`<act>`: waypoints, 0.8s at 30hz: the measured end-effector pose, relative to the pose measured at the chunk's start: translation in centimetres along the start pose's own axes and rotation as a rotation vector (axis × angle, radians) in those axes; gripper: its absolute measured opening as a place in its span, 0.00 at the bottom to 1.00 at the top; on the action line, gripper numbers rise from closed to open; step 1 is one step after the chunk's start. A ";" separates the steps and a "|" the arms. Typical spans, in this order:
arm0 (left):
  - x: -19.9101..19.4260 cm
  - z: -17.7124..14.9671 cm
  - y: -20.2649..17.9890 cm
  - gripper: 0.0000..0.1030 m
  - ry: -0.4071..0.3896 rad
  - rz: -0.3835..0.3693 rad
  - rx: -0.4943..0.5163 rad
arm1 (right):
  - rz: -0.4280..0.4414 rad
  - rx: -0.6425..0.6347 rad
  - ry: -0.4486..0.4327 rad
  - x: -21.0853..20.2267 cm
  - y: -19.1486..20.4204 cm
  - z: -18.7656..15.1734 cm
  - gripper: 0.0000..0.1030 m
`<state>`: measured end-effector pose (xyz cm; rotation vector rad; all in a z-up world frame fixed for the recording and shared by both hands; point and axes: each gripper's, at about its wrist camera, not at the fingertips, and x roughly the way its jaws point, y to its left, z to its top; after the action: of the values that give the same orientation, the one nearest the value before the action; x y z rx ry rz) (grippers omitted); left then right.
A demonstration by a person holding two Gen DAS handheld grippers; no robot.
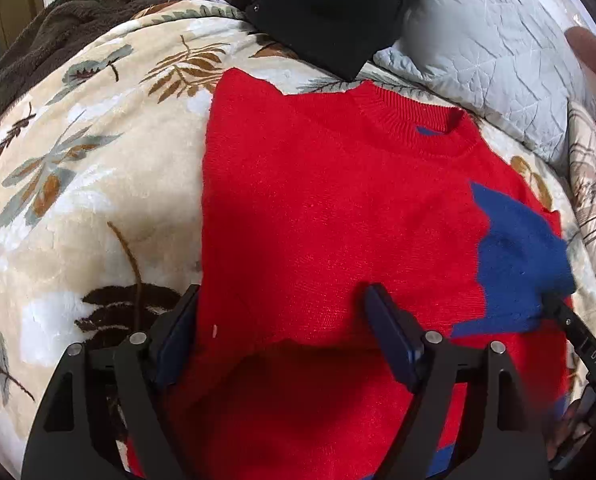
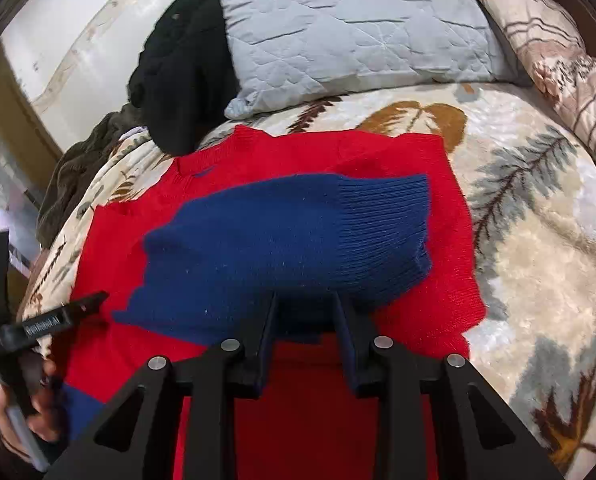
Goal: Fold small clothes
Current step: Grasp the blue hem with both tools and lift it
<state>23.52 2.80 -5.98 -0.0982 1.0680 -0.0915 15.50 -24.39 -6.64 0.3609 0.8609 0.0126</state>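
Observation:
A small red sweater [image 1: 330, 208] with a blue sleeve [image 1: 518, 256] lies on a leaf-patterned blanket [image 1: 77, 184], collar pointing away. My left gripper [image 1: 281, 300] is open, its fingers spread over the sweater's near left part, holding nothing. In the right wrist view the blue sleeve [image 2: 289, 240] lies folded across the red body [image 2: 438, 184]. My right gripper [image 2: 304, 300] has its fingers partly open, with the sleeve's near edge lying between them. The right gripper also shows in the left wrist view [image 1: 558, 312], and the left one in the right wrist view [image 2: 77, 306].
A black garment [image 1: 330, 12] and a grey quilted pillow [image 1: 490, 52] lie beyond the sweater. A brown fleece throw [image 1: 57, 28] is piled at the far left. A patterned cushion [image 2: 558, 64] sits at the right. A white wall [image 2: 77, 20] is behind the bed.

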 end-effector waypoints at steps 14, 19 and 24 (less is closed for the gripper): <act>-4.6 -6.7 -1.9 0.78 0.066 0.034 0.117 | -0.020 -0.045 0.122 -4.8 -0.1 -6.1 0.35; -7.6 -8.3 2.1 0.78 0.163 -0.139 0.023 | 0.019 -0.013 0.181 -7.9 -1.3 -7.8 0.36; -10.2 -10.5 5.4 0.78 0.198 -0.126 0.016 | 0.040 -0.011 0.212 -11.6 -3.5 -10.7 0.43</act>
<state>9.56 9.05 -2.76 -0.1443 1.2581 -0.2276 -0.47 -26.19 -5.53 0.3712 1.0630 0.0940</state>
